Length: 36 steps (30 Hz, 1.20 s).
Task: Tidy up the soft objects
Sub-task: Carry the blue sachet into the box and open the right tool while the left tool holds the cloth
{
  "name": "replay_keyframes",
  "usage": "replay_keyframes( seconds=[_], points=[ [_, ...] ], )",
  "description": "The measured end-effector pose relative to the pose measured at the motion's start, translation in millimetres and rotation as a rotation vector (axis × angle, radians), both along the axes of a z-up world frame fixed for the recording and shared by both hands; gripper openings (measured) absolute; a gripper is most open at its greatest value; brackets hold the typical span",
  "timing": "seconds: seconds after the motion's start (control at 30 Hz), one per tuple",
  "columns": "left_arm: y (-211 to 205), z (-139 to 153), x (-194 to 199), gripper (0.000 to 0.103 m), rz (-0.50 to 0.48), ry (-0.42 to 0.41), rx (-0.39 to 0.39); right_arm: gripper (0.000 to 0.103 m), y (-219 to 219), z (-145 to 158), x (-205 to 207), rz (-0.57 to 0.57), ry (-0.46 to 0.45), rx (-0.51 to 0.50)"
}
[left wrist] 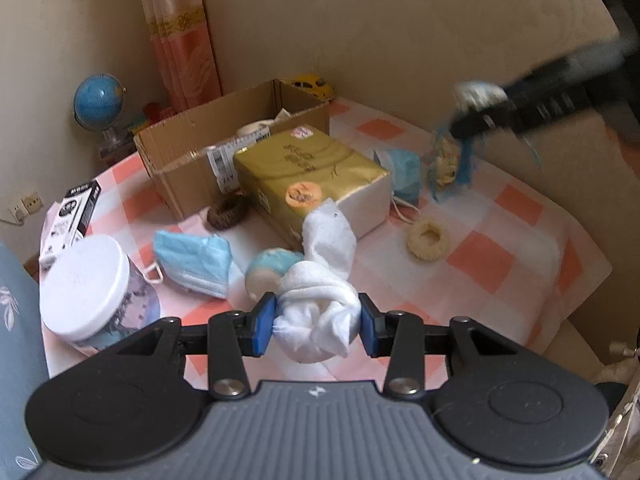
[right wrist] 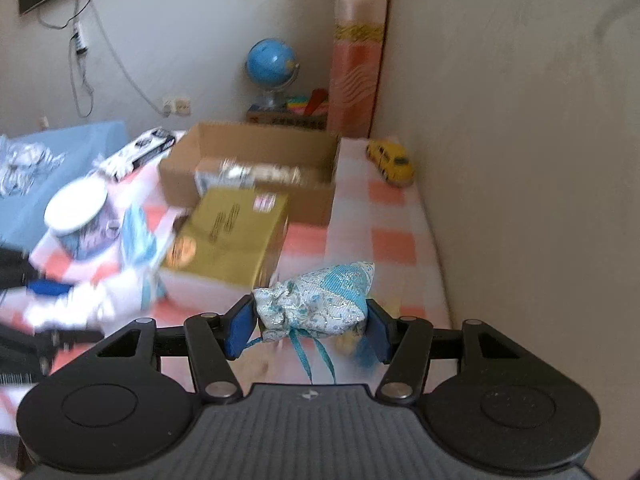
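My left gripper [left wrist: 317,320] is shut on a bundled white sock [left wrist: 320,300], held just above the checked tablecloth [left wrist: 480,248]; one end of the sock trails up toward a gold tissue pack [left wrist: 312,176]. My right gripper [right wrist: 309,326] is shut on a blue and silver brocade pouch [right wrist: 320,296] with blue ribbons hanging below it. In the left wrist view the right gripper [left wrist: 480,116] is a blurred shape high at the right, with the pouch [left wrist: 476,94] and a dangling cream and blue tassel [left wrist: 444,160]. An open cardboard box [left wrist: 192,152] stands behind the tissue pack.
On the cloth lie two blue face masks [left wrist: 192,260] [left wrist: 404,176], a cream scrunchie [left wrist: 428,238], a brown scrunchie [left wrist: 226,214] and a blue and white ball [left wrist: 268,270]. A white-lidded jar [left wrist: 84,284] stands at the left. A yellow toy car [right wrist: 390,162] and a globe [right wrist: 272,62] are near the wall.
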<state>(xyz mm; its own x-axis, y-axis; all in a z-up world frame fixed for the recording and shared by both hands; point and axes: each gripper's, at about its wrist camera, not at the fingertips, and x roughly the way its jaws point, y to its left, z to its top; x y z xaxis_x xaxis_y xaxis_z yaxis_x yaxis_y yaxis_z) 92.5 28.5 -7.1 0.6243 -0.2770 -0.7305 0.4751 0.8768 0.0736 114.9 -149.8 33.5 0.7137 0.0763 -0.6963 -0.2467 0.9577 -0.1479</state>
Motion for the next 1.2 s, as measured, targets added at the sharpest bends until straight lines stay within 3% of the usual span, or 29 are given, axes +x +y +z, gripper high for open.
replay_keyframes(
  seconds=[0.4, 0.67, 0.8, 1.1, 1.2],
  points=[
    [6, 15, 12, 0.041, -0.013, -0.057, 0.013, 0.063, 40, 60, 104, -0.015, -0.026, 0.066],
    [14, 10, 18, 0.041, 0.019, -0.044, 0.015, 0.063, 63, 67, 185, -0.040, 0.085, 0.196],
    [16, 9, 21, 0.041, 0.029, -0.039, 0.024, 0.063, 73, 63, 212, -0.044, 0.131, 0.262],
    [15, 11, 29, 0.041, 0.034, -0.034, 0.041, 0.063, 92, 6, 256, -0.132, 0.228, 0.159],
    [15, 12, 31, 0.041, 0.037, -0.034, 0.043, 0.076, 97, -6, 260, -0.132, 0.213, 0.101]
  ],
)
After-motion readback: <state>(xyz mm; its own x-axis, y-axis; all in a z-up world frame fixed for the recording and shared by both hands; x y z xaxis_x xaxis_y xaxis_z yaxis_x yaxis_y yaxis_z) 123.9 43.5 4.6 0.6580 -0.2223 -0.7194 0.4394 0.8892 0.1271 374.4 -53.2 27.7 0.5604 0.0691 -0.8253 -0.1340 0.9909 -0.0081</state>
